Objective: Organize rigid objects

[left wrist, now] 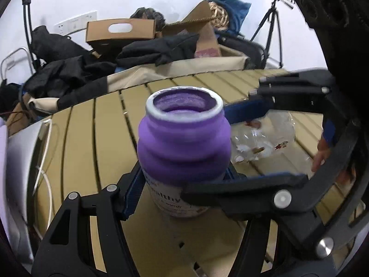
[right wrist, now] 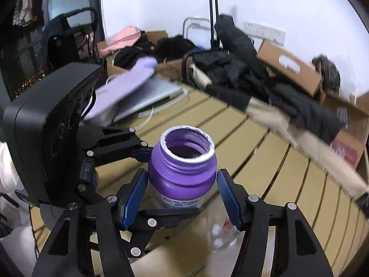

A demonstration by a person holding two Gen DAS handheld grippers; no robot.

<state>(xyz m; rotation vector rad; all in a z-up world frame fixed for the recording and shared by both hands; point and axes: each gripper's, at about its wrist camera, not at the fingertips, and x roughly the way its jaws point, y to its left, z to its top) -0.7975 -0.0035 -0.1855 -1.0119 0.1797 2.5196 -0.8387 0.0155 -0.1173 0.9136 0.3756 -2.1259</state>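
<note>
An open purple bottle with a white rim and a printed label stands upright over the slatted table; no cap is on it. My left gripper is shut on the bottle's body below the ribbed shoulder. In the right wrist view the same bottle sits between my right gripper's blue pads, which stand apart on either side of it without touching. My right gripper is open; it also shows in the left wrist view, behind and right of the bottle.
A crumpled clear plastic bag lies on the table right of the bottle. A silver laptop with a white cable and a lilac item lie at the table's left. Cardboard boxes and dark clothes crowd the far edge.
</note>
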